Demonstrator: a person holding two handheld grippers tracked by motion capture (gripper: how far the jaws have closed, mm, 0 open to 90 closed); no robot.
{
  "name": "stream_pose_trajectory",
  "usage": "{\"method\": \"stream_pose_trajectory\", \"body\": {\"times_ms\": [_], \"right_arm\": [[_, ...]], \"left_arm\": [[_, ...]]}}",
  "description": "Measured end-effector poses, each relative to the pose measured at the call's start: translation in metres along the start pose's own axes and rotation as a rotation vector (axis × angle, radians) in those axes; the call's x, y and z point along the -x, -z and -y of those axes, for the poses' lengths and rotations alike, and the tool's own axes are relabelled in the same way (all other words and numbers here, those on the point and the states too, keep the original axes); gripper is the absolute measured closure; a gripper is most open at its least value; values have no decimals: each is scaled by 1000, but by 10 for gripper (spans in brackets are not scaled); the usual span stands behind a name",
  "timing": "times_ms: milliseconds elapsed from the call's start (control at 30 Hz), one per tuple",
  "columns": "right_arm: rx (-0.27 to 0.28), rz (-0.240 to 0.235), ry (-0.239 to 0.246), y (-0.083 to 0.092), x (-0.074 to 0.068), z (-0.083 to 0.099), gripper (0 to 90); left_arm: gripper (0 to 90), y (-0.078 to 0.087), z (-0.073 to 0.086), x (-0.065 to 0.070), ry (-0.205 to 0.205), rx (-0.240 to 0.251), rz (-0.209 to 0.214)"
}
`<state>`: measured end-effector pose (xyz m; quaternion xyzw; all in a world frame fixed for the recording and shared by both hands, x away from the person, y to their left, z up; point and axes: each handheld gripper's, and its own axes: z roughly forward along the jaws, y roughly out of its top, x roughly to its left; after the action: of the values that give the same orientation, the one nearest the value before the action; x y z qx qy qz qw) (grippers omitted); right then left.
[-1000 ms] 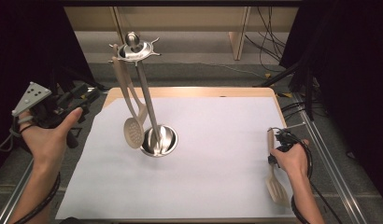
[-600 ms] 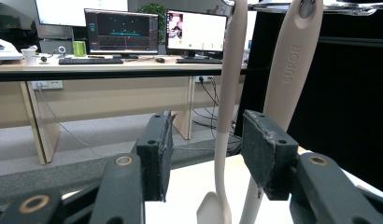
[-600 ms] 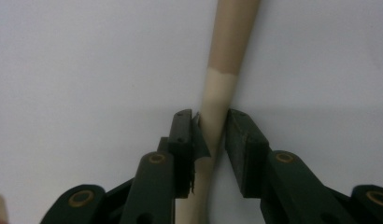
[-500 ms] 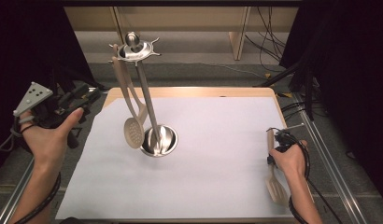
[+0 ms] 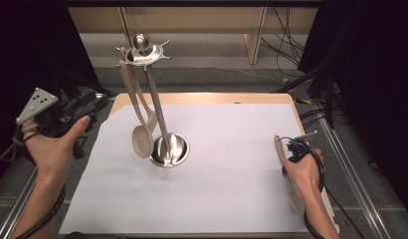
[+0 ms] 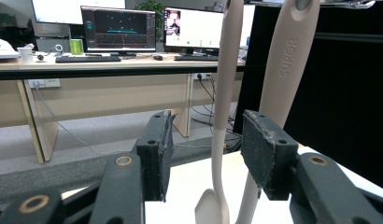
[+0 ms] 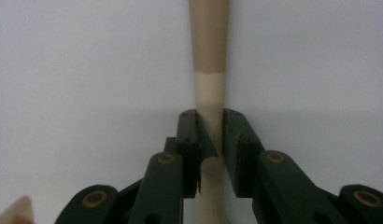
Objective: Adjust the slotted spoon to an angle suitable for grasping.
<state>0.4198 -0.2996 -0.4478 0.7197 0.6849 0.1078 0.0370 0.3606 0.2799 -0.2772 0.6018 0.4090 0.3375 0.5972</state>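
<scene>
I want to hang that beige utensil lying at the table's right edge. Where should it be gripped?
On its slim handle, from above, fingers either side. The utensil lies flat on the white sheet, and the right gripper already pinches it there.

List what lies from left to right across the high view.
Left gripper → hanging slotted spoon → utensil stand → right gripper, clamped on a beige utensil lying on the white sheet.

One word can be read — "SUPOR", running lengthwise down the pale utensil handle (image 6: 287, 56) hanging nearest the camera.
</scene>
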Motion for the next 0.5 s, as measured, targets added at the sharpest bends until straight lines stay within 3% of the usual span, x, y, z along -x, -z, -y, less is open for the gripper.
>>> {"method": "stream_pose_trajectory", "body": {"times_ms": [33,67,100,133,233,267,300,367,400,433,500], "right_arm": [[8,7,0,0,-2,1,780],[-3,-13,-71,1,-11,3,780],[-3,-13,-71,1,-11,3,780],[14,6,88,2,-1,2,780],[65,-3,90,4,-10,3,780],[81,0,124,5,-10,4,780],[87,-21,124,6,-13,4,781],[110,-2,140,9,-17,4,781],[130,-29,147,12,-22,5,781],[130,-29,147,12,-22,5,781],[182,-50,158,15,-27,5,782]], "left_arm": [[526,0,0,0,0,1,3],[526,0,0,1,0,0,4],[526,-1,0,1,1,0,6],[526,-1,0,1,1,1,8],[528,-1,0,2,0,-1,18],[528,0,0,2,-1,-1,19],[527,0,0,2,-1,0,20],[527,0,-1,2,0,1,19],[527,0,-1,1,2,3,19],[527,1,-1,1,2,4,19],[527,1,-1,1,2,4,20]]}}
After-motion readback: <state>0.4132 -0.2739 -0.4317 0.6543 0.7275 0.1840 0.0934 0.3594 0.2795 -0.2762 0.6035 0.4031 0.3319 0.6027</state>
